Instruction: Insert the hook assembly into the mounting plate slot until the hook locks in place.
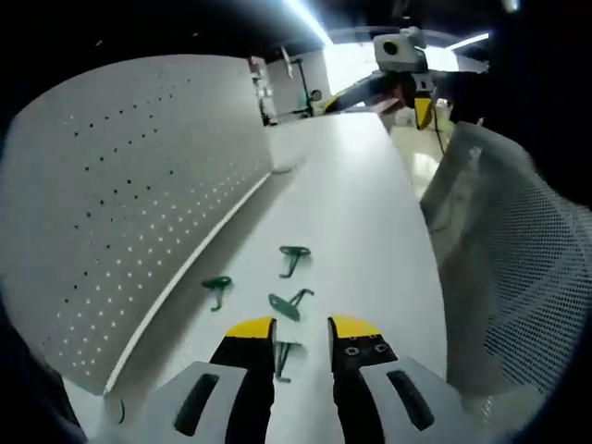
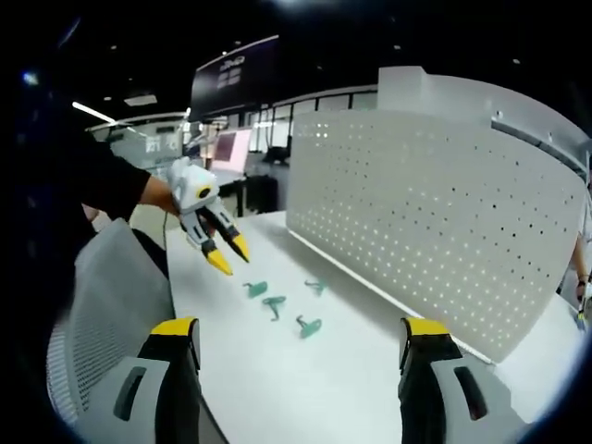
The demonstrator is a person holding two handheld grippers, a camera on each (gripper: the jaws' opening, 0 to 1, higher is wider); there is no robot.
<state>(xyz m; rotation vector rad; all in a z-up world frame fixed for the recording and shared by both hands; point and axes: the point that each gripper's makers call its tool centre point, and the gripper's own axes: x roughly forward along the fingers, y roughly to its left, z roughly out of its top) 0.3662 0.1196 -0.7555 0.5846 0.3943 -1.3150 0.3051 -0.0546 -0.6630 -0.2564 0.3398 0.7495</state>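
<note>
Left tongs point(image 1: 302, 331): jaws a small way apart, gripping nothing, tips low over the white tabletop point(image 1: 361, 213). One green hook point(image 1: 285, 357) lies flat right between the jaw tips, partly hidden by them; contact can't be told. Three more ahead of the tips: one hook point(image 1: 289, 303) just beyond, one point(image 1: 294, 257) further out, one point(image 1: 218, 289) off to the left toward the board. All lie loose on the tabletop, none in the board.

White perforated mounting plate point(image 1: 120, 203) stands upright along the left of the left tongs, well clear of the jaws. Mesh chair back point(image 1: 518, 268) to the right.

Right tongs point(image 2: 301, 335): jaws spread wide, empty, held well back from the parts. In the right gripper view the left tongs point(image 2: 230, 253) come in from the left, held by a hand point(image 2: 159, 194) on a dark-sleeved arm, tips angled down toward the tabletop just short of the hooks. The hooks sit ahead between the right jaws; the plate is ahead-right. In the left gripper view the right tongs point(image 1: 424, 106) hang far ahead, upper right.
</note>
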